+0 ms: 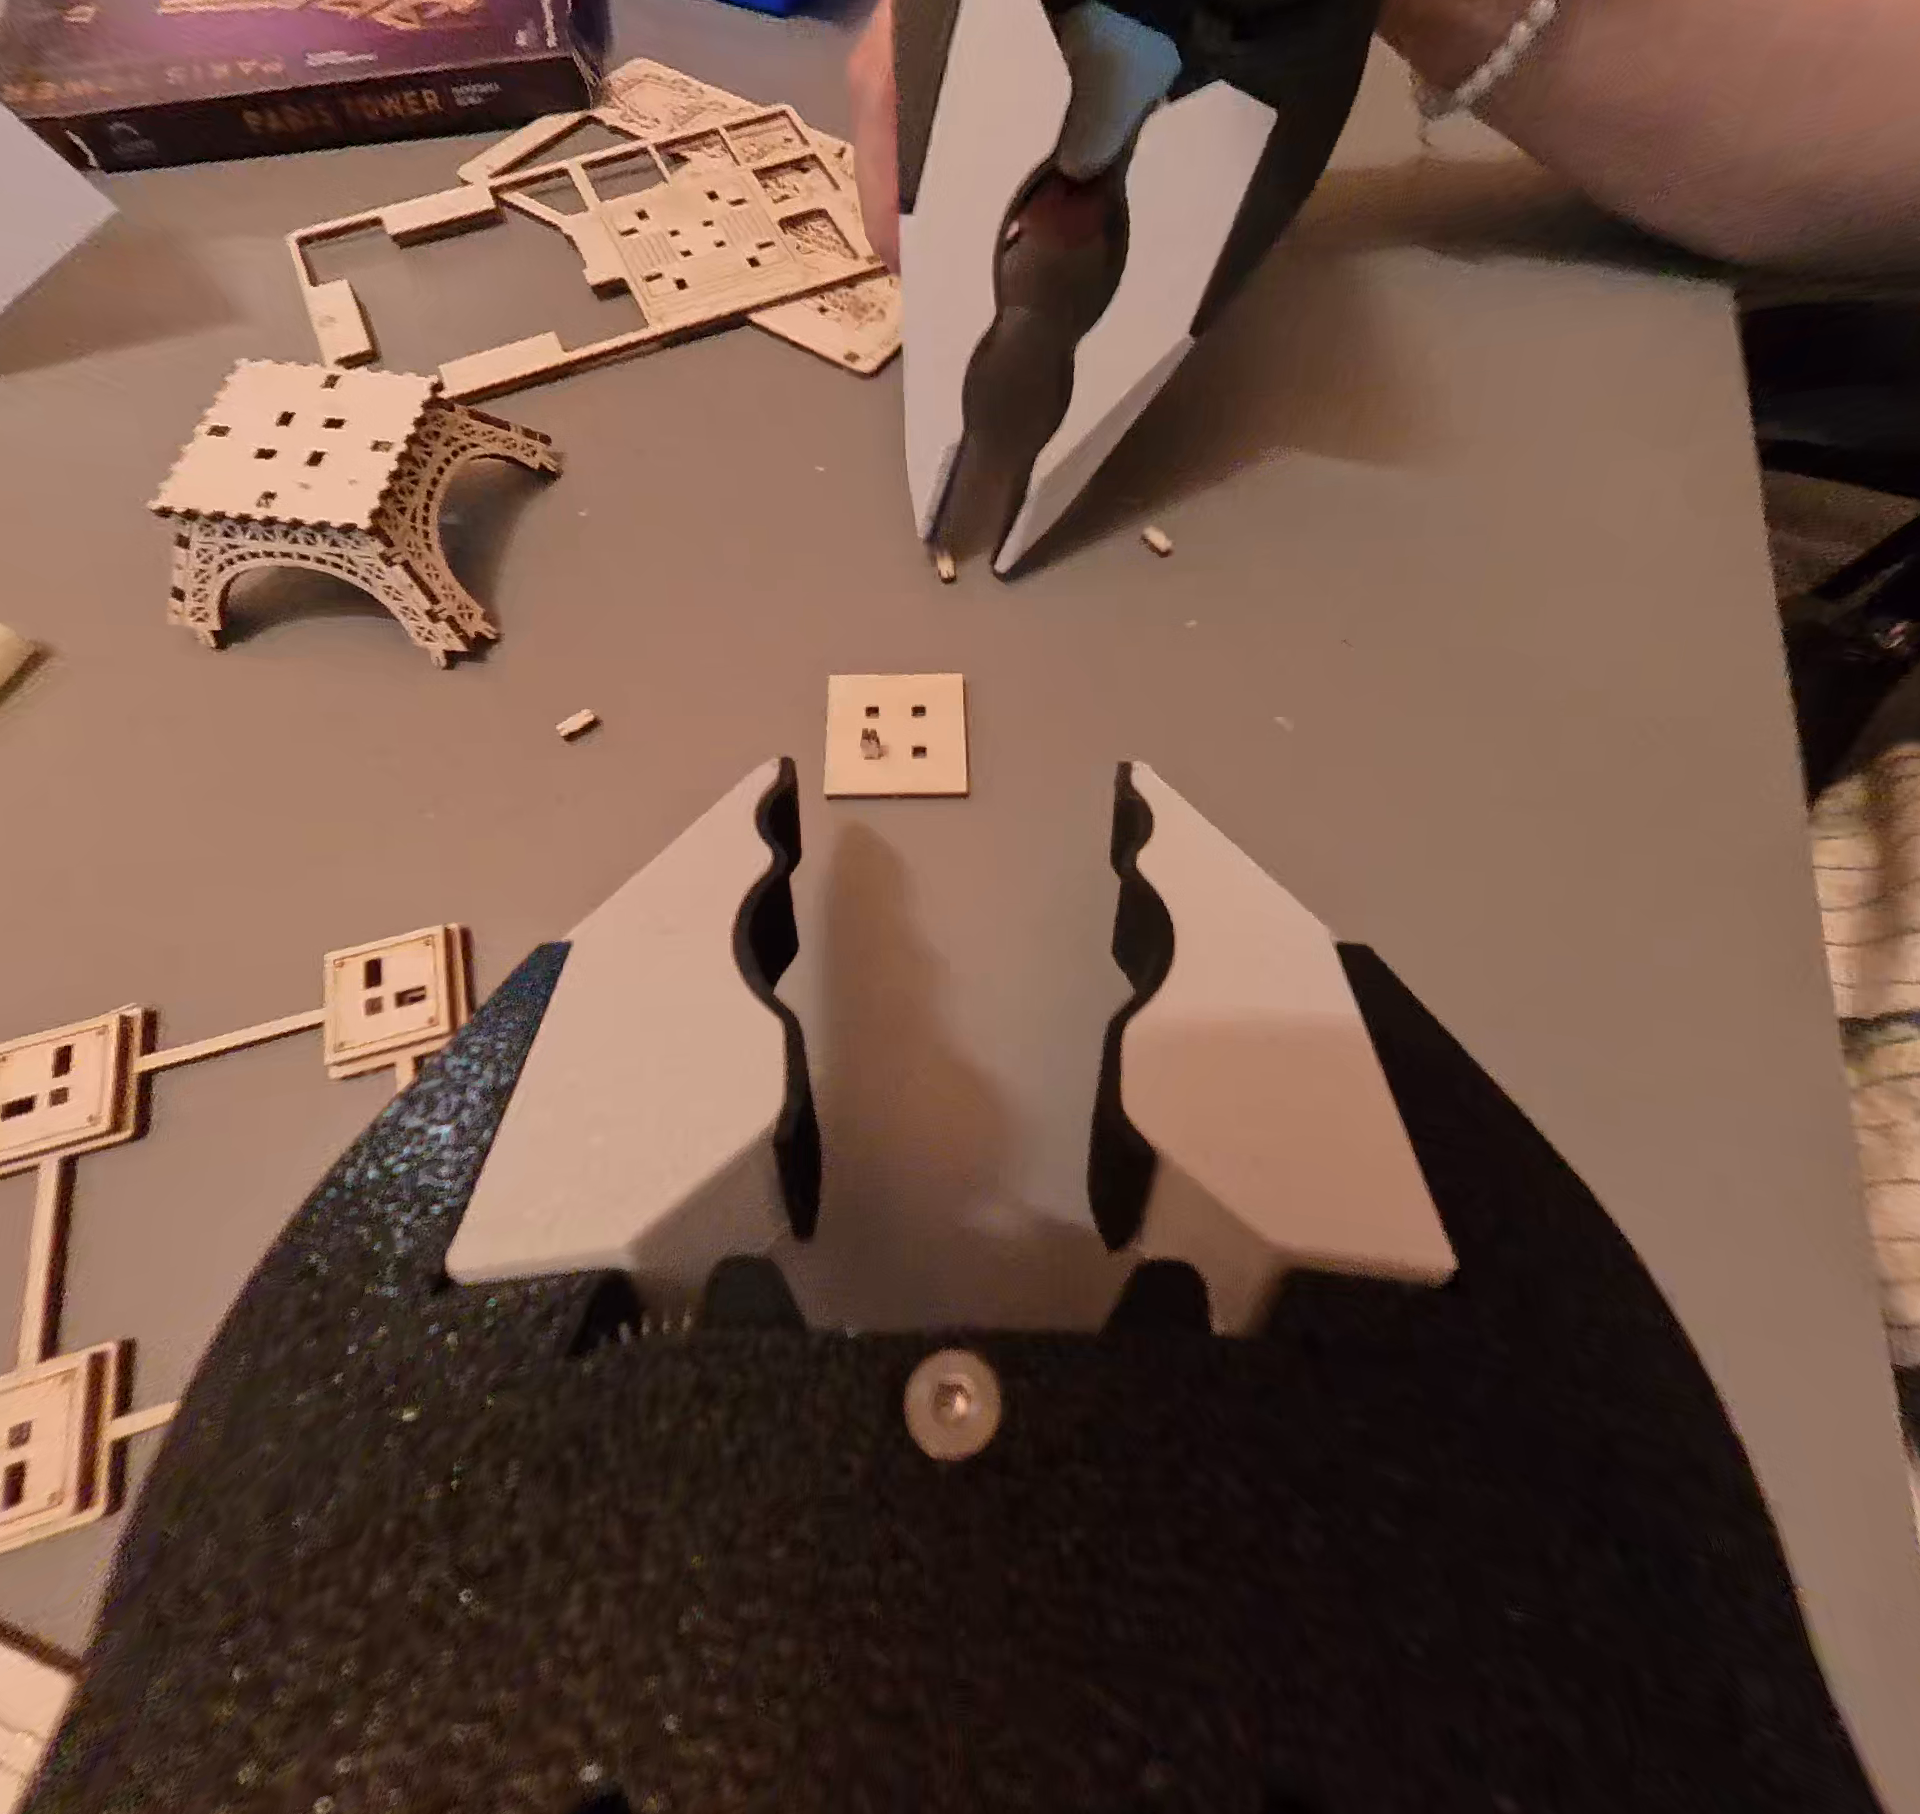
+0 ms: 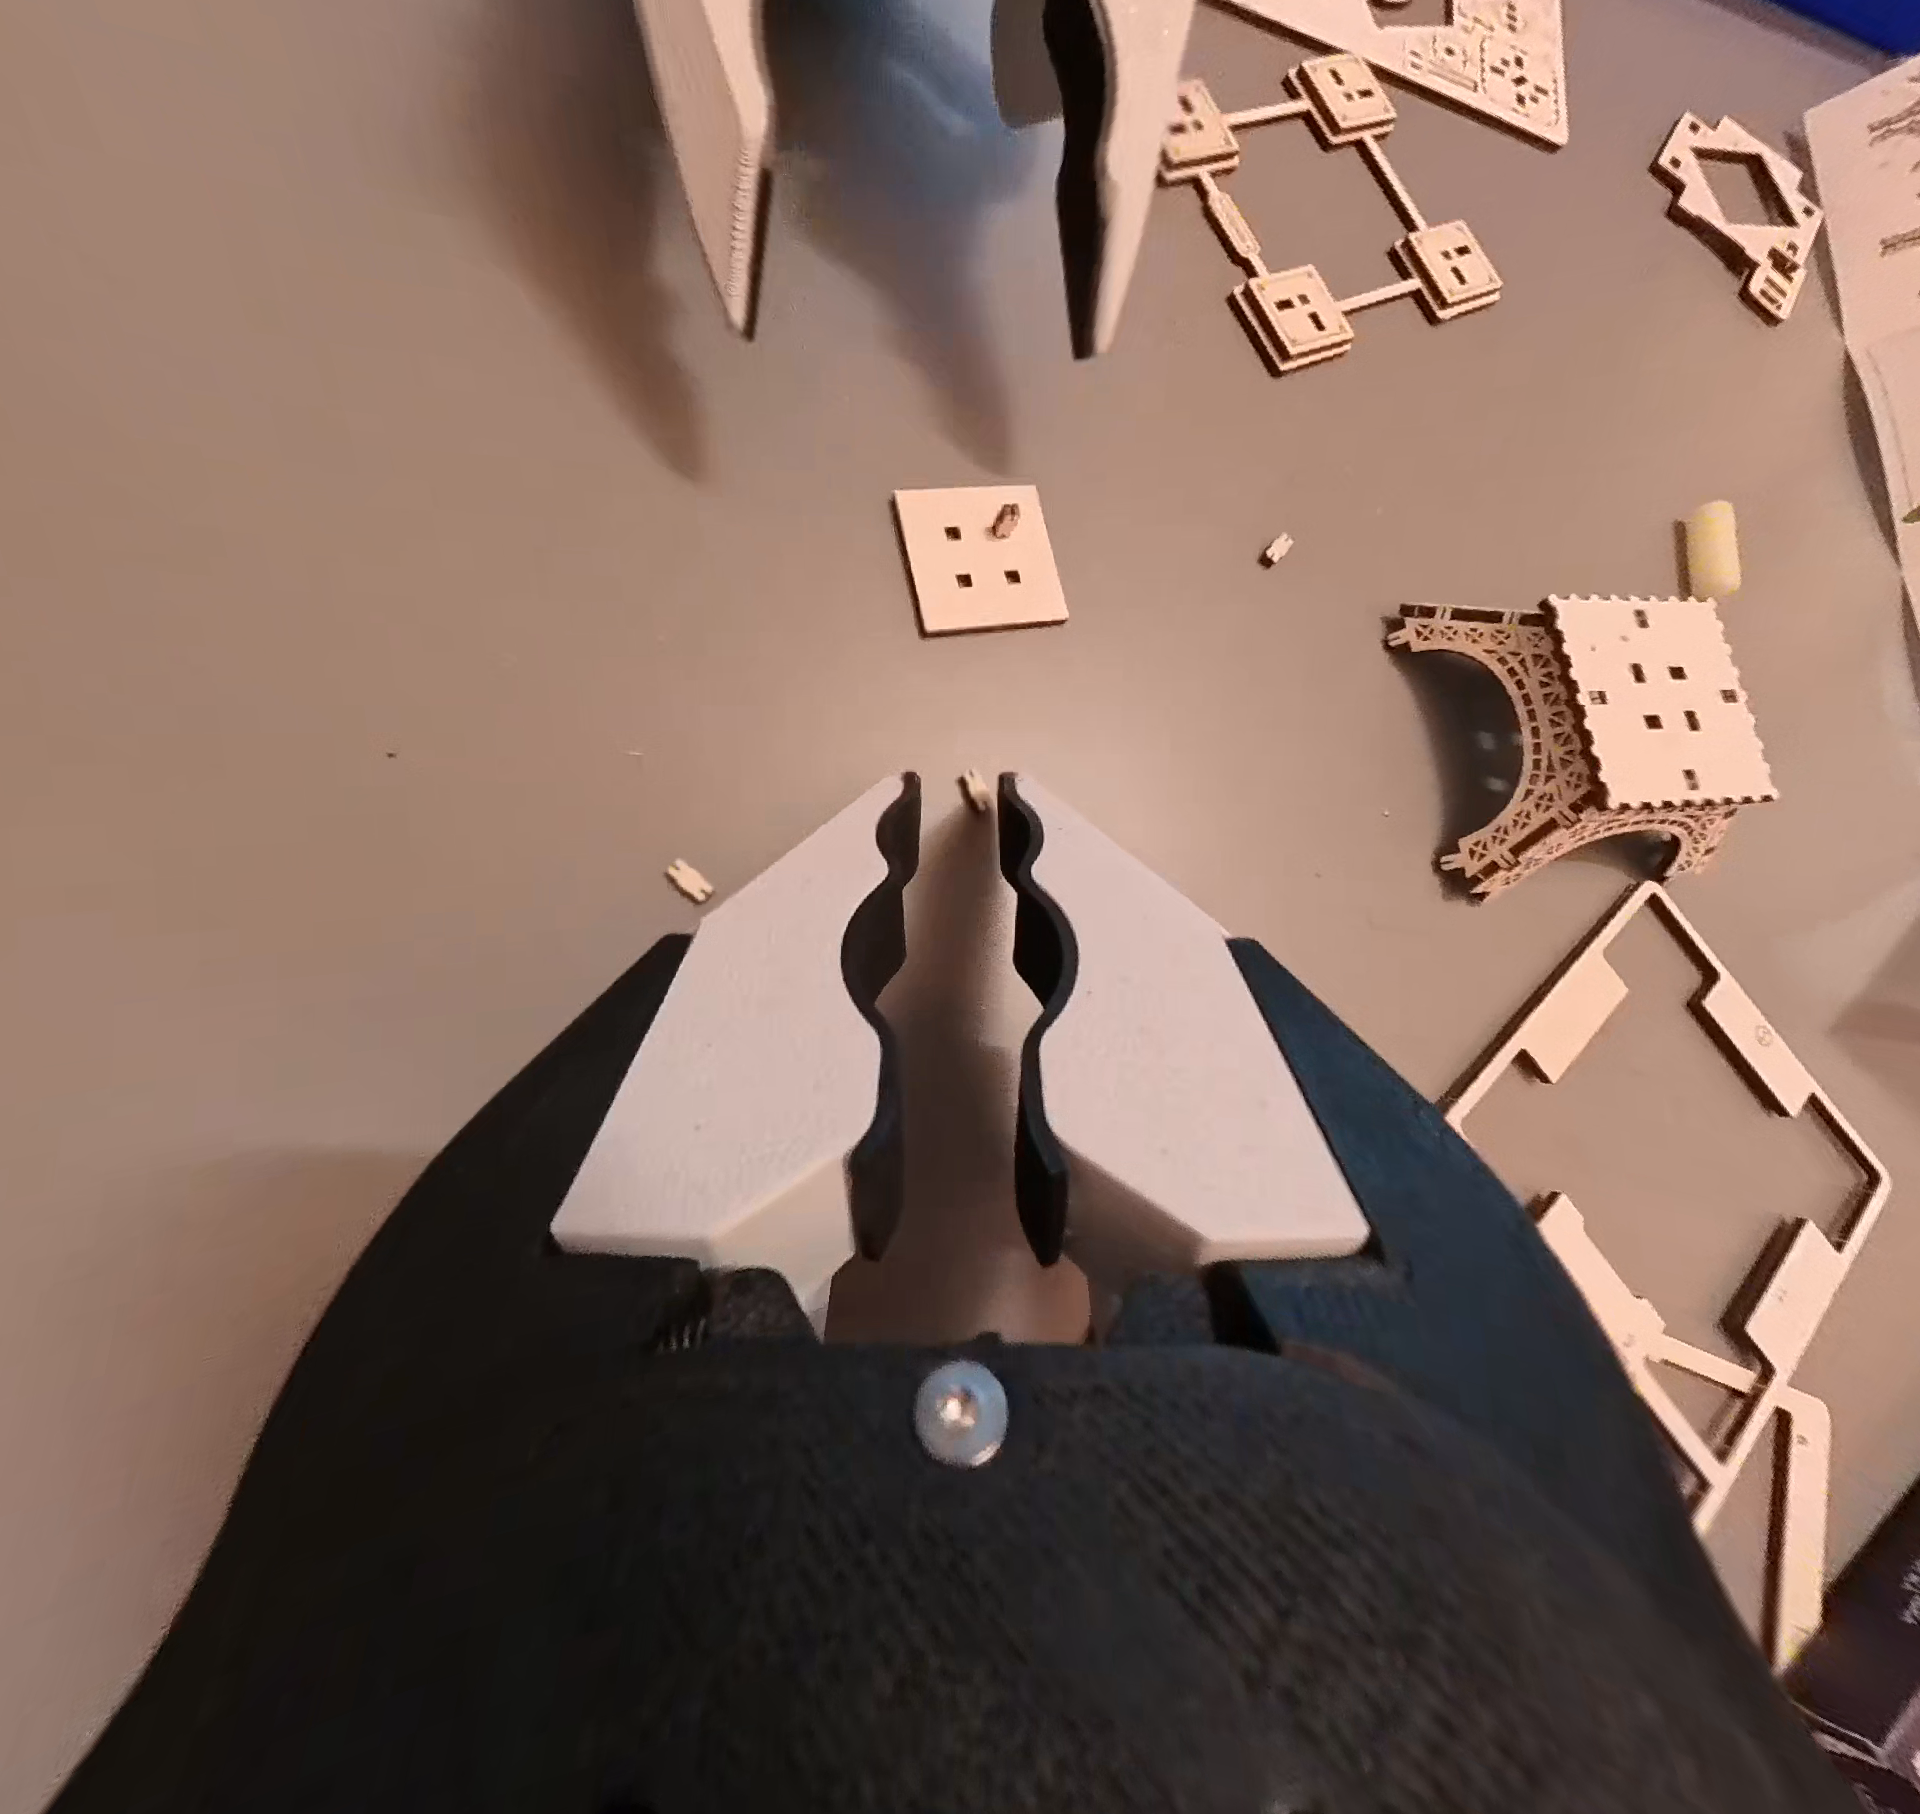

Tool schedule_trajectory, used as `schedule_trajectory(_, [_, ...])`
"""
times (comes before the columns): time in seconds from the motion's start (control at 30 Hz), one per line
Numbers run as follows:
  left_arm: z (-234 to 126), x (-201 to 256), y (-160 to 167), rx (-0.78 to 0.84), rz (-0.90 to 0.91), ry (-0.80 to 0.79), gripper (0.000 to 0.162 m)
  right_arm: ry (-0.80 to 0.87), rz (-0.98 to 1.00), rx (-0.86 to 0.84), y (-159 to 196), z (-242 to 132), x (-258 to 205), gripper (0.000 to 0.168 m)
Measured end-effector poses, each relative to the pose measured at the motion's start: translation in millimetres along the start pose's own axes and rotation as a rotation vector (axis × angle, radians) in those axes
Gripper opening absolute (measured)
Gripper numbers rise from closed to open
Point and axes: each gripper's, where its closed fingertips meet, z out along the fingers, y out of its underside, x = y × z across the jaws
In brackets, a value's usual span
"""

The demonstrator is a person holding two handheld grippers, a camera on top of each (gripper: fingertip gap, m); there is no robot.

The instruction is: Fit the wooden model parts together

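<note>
Grey table (image 1: 1351, 829), centre frame: small square wooden plate (image 1: 897, 736) w/ four slots, one peg upright in it. Left gripper (image 1: 956, 777) wide open, empty, just below the plate. Right gripper (image 2: 958, 779), narrowly open, tips around a tiny loose peg (image 2: 974, 790), not clamped. Tower base (image 1: 343, 507) at left.

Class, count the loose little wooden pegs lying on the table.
3: one between the right gripper tips, one beside it, one near the tower. More may be hidden.
</note>
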Motion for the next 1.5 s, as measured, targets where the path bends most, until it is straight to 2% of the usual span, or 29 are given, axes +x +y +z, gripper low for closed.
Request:
schedule_trajectory(0.17, [-0.7,2.9,5.1,-0.023,0.034,-0.005,0.057,-0.024,0.004,-0.002,1.0,3.1,1.4,0.010])
schedule_trajectory(0.4, [-2.7,5.7,-4.6,0.033,0.002,0.011,0.052,-0.060,0.020,-0.005,2.4,4.5,3.4,0.002])
schedule_trajectory(0.57, [-0.7,6.1,-12.6,0.075,0.007,-0.038,0.040,0.038,0.007,0.010,4.2,3.3,13.2,0.001])
schedule_trajectory(0.63, [0.5,6.6,-20.3,0.104,0.012,-0.065,0.032,0.083,0.018,0.073,-4.3,-1.0,18.3,0.001])
schedule_trajectory(0.77, [4.0,8.6,-35.1,0.146,0.073,-0.109,0.015,0.099,0.050,0.302,-36.7,-14.1,17.1,0.001])
schedule_trajectory(0.9, [5.2,1.8,-43.4,0.168,0.060,-0.151,0.000,0.206,0.004,0.406,-54.3,-23.6,24.7,0.001])
schedule_trajectory(1.0, [0.9,-2.6,-50.9,0.202,0.027,-0.167,0.000,0.211,-0.026,0.425,-60.0,-20.3,20.7,0.001])
schedule_trajectory(1.17, [-2.7,-3.1,-44.9,0.171,0.005,-0.169,0.012,0.307,-0.078,0.456,-71.1,-23.5,25.9,0.001])
schedule_trajectory(1.27, [-2.8,-8.0,-43.5,0.188,-0.136,-0.167,0.010,0.418,-0.185,0.446,-79.4,-26.1,28.6,0.001])
schedule_trajectory(1.37, [-8.8,-7.0,-52.7,0.269,-0.290,-0.097,0.008,0.515,-0.305,0.372,-80.6,-21.0,30.1,0.001])
schedule_trajectory(1.5, [-11.9,-11.9,-53.9,0.277,-0.361,-0.103,0.008,0.566,-0.393,0.312,-79.8,-13.2,29.3,0.001])
